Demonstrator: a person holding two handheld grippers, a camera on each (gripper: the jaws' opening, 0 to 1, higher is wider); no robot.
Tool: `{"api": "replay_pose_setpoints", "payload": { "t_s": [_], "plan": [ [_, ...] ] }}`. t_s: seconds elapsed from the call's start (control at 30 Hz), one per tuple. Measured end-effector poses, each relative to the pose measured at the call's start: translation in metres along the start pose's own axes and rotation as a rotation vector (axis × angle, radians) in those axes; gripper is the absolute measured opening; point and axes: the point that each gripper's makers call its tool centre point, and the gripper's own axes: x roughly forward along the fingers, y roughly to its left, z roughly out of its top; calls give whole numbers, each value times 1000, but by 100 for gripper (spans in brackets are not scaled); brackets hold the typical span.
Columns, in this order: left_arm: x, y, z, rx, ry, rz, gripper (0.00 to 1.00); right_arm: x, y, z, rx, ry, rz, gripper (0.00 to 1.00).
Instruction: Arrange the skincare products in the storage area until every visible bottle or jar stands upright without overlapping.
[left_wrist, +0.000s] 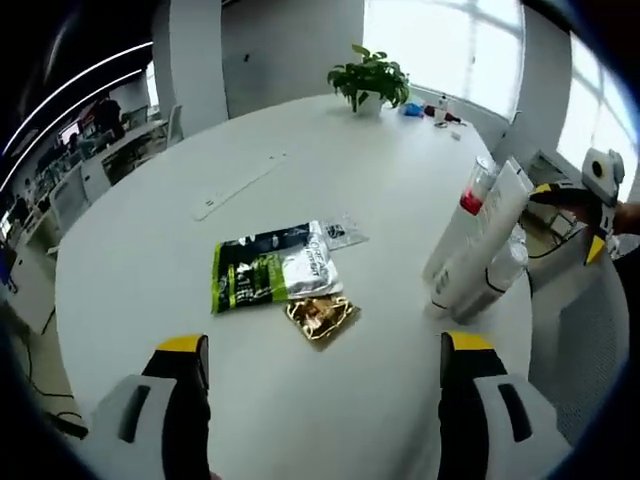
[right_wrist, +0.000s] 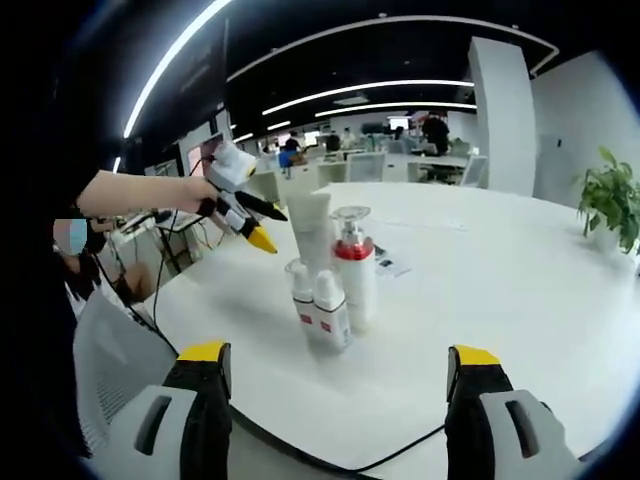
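Your 2 grippers, L (left_wrist: 325, 365) & R (right_wrist: 338, 375), both hang spread w/ nothing pinched, since the 4 bottles (right_wrist: 330, 275) already stand upright, bunched near the table (right_wrist: 500, 290) edge, likely needing no regrasp.

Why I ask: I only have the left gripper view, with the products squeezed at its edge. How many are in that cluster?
Observer: Four: a tall white tube, a pump bottle with a red collar, and two small white bottles.
Operator: Any lying down?
Observer: No, all four stand upright, the small ones in front.
Operator: Where is my gripper?
Observer: The left gripper is beside the tube's top, with a gap between them.
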Motion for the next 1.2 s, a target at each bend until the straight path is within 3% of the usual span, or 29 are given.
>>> {"api": "replay_pose_setpoints", "payload": {
  "t_s": [0.47,0.63,0.8,0.9,1.07,1.2],
  "plan": [
    [37,41,12,197,140,-69,90,0,-5,-3,22,8,-13,90],
    [55,56,17,193,144,-101,91,1,-5,-5,20,21,-15,89],
    [65,62,17,302,186,-111,87,1,-6,-6,24,28,-16,89],
    [73,67,20,352,178,-120,86,1,-8,-7,32,30,-21,89],
    [77,72,25,375,176,-108,81,1,-8,-9,33,42,-22,89],
    [90,82,23,419,212,-131,82,2,-7,-10,28,55,-18,89]
  ]
}}
